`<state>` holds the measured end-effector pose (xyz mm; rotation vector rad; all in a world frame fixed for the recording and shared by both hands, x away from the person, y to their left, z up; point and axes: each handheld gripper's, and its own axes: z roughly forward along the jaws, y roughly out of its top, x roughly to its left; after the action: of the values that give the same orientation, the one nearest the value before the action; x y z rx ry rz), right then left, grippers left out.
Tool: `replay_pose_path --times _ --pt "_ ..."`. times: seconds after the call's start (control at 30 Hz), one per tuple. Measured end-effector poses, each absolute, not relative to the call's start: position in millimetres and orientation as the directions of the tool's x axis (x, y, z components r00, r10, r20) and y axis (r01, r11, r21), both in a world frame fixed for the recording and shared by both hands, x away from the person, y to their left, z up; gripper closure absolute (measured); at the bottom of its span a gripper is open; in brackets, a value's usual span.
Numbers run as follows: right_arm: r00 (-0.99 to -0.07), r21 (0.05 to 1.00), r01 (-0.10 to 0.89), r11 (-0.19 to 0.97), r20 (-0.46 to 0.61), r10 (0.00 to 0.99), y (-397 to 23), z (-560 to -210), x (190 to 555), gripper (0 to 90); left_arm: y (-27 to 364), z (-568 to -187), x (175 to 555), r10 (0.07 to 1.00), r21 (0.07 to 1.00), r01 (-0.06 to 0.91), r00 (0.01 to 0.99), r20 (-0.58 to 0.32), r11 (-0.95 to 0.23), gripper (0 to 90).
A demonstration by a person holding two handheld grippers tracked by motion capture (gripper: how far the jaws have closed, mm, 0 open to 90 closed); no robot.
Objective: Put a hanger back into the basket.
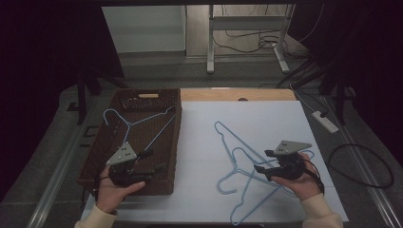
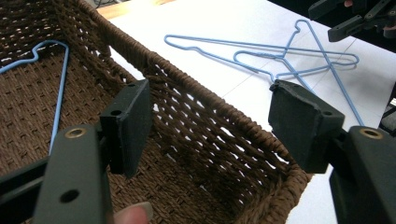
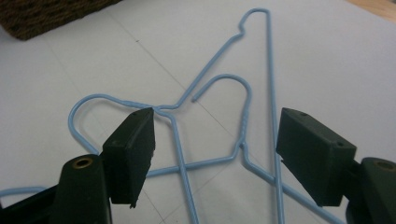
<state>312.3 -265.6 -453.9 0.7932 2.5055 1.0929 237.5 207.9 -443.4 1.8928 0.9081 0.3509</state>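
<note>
Wicker basket (image 1: 107,156) on the left, white table cover (image 1: 266,123) on the right.
One blue hanger (image 1: 138,122) lay inside the basket; the overlapping blue hangers (image 1: 242,166) lay on the cover. Left gripper (image 1: 148,160) hovered over the basket, right gripper (image 1: 263,161) over the overlapping hangers, both spread, gripping nothing.

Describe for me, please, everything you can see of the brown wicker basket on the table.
The brown wicker basket is a long rectangular tray of dark woven strands with openwork walls, a thick braided rim and a slot handle at its far end. It sits upright at the table's left side, partly on the white sheet. One light blue wire hanger lies inside it.
</note>
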Motion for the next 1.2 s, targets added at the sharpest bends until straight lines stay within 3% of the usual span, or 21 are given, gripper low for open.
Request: replay_pose_path --times 0.17,0.37,0.6,1.2 --pt "-0.858 0.696 0.319 0.643 -0.078 0.509 -246.2 -447.5 322.1 29.7 209.1 -443.1 236.2 0.724 0.862 0.44 0.677 -0.135 -0.251 31.1" --pt "-0.933 0.563 0.222 0.796 -0.115 0.342 -206.5 -444.7 337.8 32.0 207.3 -443.2 234.8 0.722 0.86 0.438 0.68 -0.128 -0.261 31.1" --pt "-0.973 0.459 0.141 0.877 -0.097 0.207 -177.7 -456.9 343.9 34.2 204.9 -444.9 234.3 0.722 0.857 0.443 0.68 -0.129 -0.264 31.1" --pt "-0.995 0.3 0.007 0.954 -0.097 0.037 -146.4 -489.1 349.8 42.9 206.3 -444.9 234.9 0.72 0.856 0.447 0.68 -0.137 -0.258 31.1"
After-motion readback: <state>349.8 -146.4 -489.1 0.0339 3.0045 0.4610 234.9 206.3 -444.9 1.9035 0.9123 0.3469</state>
